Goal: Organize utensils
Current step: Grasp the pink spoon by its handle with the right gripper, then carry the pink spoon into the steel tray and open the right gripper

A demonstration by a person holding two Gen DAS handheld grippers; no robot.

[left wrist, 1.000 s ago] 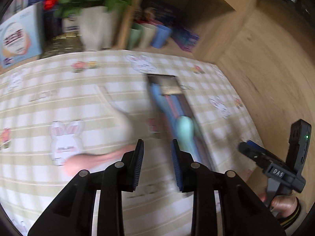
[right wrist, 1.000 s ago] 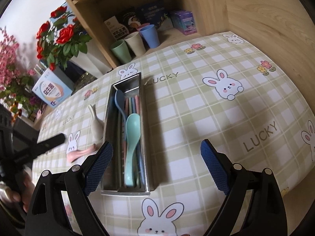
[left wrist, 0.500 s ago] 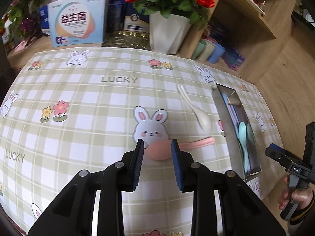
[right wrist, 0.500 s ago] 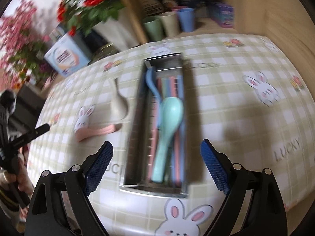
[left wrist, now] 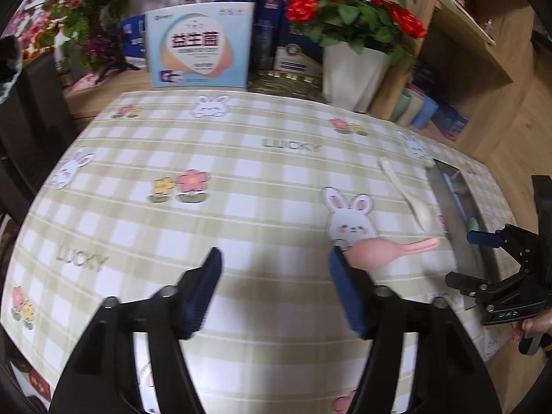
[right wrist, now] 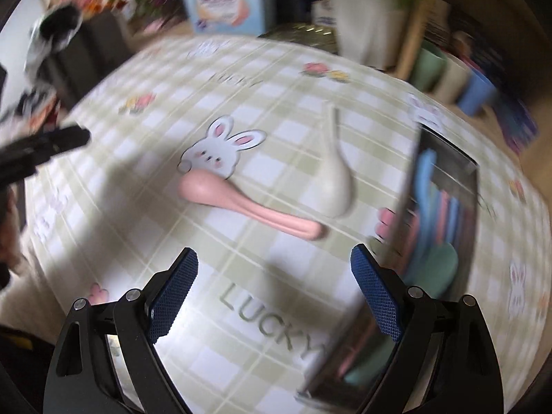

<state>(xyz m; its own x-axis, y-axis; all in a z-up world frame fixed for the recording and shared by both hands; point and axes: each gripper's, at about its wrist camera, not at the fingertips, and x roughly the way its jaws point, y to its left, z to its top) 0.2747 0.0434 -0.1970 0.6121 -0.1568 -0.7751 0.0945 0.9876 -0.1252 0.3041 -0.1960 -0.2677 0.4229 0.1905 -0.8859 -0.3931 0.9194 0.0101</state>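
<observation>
A pink spoon (right wrist: 241, 203) and a cream spoon (right wrist: 336, 179) lie on the checked tablecloth, left of a metal utensil tray (right wrist: 414, 186) that holds blue, pink and teal utensils. My right gripper (right wrist: 274, 293) is open and empty, above the cloth just in front of the pink spoon. My left gripper (left wrist: 272, 286) is open and empty; the pink spoon (left wrist: 383, 250) lies just beyond its right finger, the cream spoon (left wrist: 410, 196) and tray (left wrist: 448, 214) further right. The right gripper shows in the left wrist view (left wrist: 483, 258).
A white flower pot (left wrist: 355, 76) with red roses, a blue-white box (left wrist: 200, 45) and other boxes stand behind the table. Cups (right wrist: 448, 76) stand on a wooden shelf at the back right. The table edge (left wrist: 34, 345) runs close on the left.
My left gripper has opened wide and swung left, away from the tray. My right gripper has swung left from over the tray to the two spoons, still open.
</observation>
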